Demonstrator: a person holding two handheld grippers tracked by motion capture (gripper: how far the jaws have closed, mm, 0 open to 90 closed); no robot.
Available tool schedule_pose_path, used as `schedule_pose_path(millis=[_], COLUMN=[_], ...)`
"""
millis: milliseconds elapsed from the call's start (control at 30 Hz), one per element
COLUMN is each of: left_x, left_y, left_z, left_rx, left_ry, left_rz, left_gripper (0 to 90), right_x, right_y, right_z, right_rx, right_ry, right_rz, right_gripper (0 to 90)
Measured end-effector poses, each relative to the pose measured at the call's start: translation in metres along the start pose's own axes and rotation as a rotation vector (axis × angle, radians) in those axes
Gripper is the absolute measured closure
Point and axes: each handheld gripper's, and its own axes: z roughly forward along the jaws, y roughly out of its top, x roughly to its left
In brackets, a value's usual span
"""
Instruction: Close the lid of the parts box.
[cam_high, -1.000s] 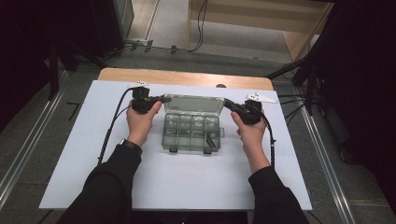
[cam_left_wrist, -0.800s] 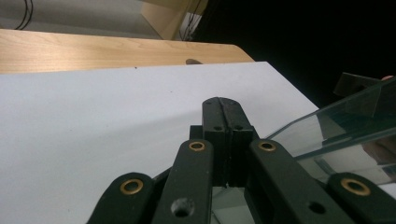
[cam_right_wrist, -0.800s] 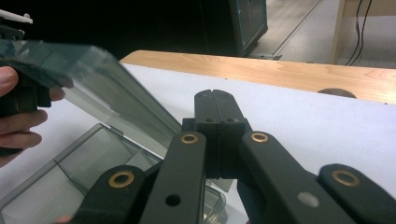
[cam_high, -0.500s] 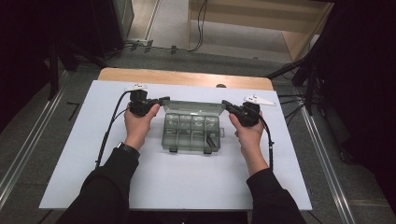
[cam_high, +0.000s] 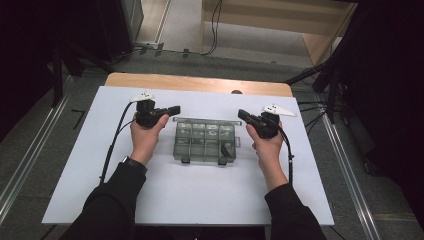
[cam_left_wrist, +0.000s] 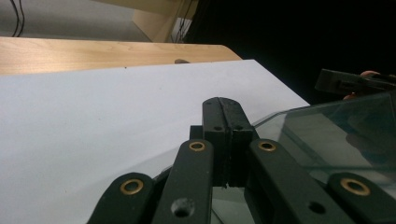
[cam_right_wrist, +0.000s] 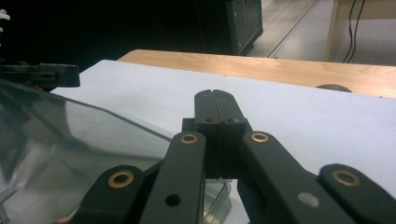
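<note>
Since the earlier frames I have drawn both hands slightly outward, away from the clear compartment box (cam_high: 205, 141), which lies mid-surface between them. Its lid (cam_left_wrist: 336, 130) stands raised at the far edge in both gripper views, but in the high view I can hardly make it out. What sits in the compartments is too small to tell, apart from a dark piece near the right corner. My left tool (cam_high: 172, 109) hovers just off the box's far left corner, jaws pressed together on nothing. My right tool (cam_high: 242, 115) mirrors it at the far right corner, likewise pressed together and empty. The white surface (cam_high: 200, 200) lies around, a wooden strip (cam_high: 200, 82) along its far edge.
</note>
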Motion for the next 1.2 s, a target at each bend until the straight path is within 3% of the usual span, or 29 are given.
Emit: schedule_pose_path(millis=[333, 967, 1200], left_x=[-0.008, -0.037, -0.042], left_y=[-0.009, -0.031, -0.044], left_z=[-0.011, -0.036, -0.048], left_rx=[-0.012, -0.027, -0.038], left_ry=[-0.024, -0.075, -0.063], left_rz=[0.027, 0.089, 0.085], left_gripper=[88.8, 89.1, 89.2], right_x=[0.005, 0.026, 0.032], right_y=[-0.006, -0.023, -0.030], right_z=[-0.006, -0.026, -0.036], right_rx=[0.000, -0.031, -0.033], right_ry=[-0.021, 0.013, -0.007], right_rz=[-0.024, -0.041, -0.066], right_gripper=[85.8, 87.3, 87.5])
